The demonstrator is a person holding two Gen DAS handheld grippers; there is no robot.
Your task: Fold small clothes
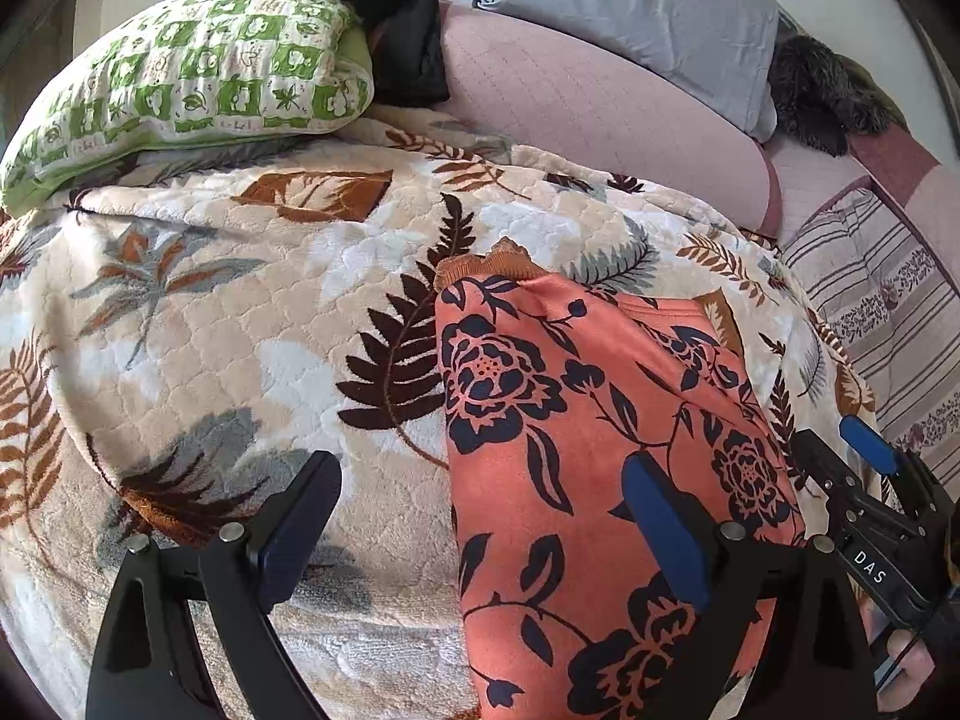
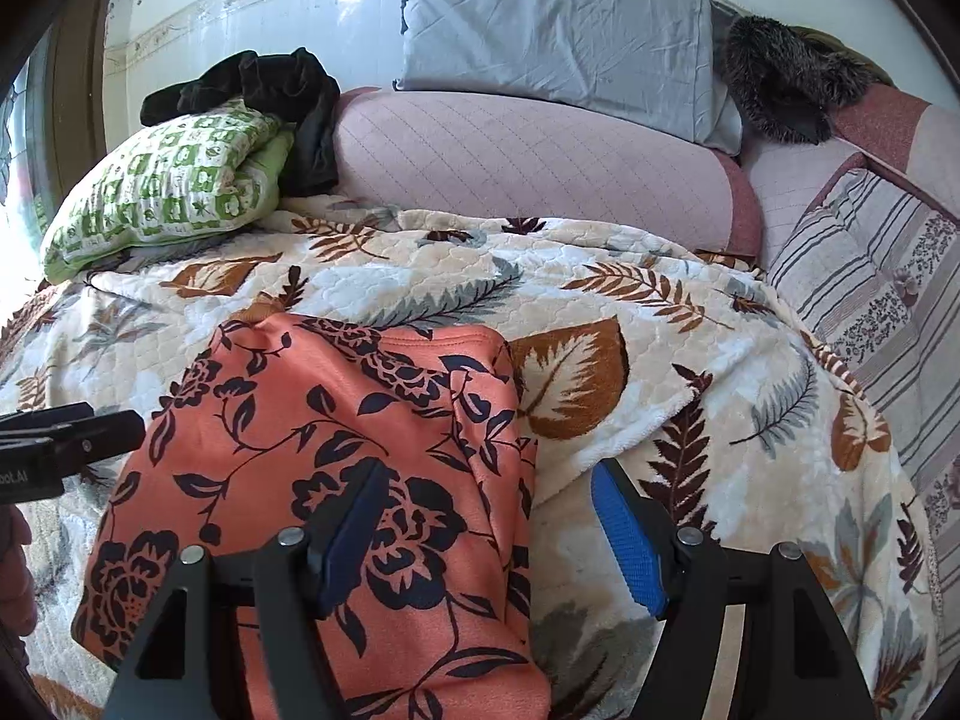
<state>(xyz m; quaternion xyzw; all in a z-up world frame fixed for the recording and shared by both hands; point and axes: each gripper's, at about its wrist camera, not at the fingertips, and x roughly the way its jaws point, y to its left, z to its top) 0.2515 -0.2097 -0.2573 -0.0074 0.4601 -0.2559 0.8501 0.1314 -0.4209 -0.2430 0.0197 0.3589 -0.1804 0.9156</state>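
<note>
An orange garment with a dark navy flower print [image 1: 576,432] lies flat on the leaf-patterned blanket [image 1: 240,312]; it also shows in the right wrist view [image 2: 336,420]. My left gripper [image 1: 486,504] is open and empty, straddling the garment's left edge, right finger over the cloth. My right gripper [image 2: 492,516] is open and empty, straddling the garment's right edge, left finger over the cloth. The right gripper shows at the right edge of the left wrist view [image 1: 840,450], and the left gripper's finger shows at the left edge of the right wrist view [image 2: 78,432].
A green checked pillow [image 1: 198,78] with black clothing [image 1: 384,6] lies at the back left. A pink bolster [image 2: 528,168] and grey pillow [image 2: 558,30] lie behind. A dark fur item [image 2: 786,78] and a striped cushion [image 2: 888,288] are at the right.
</note>
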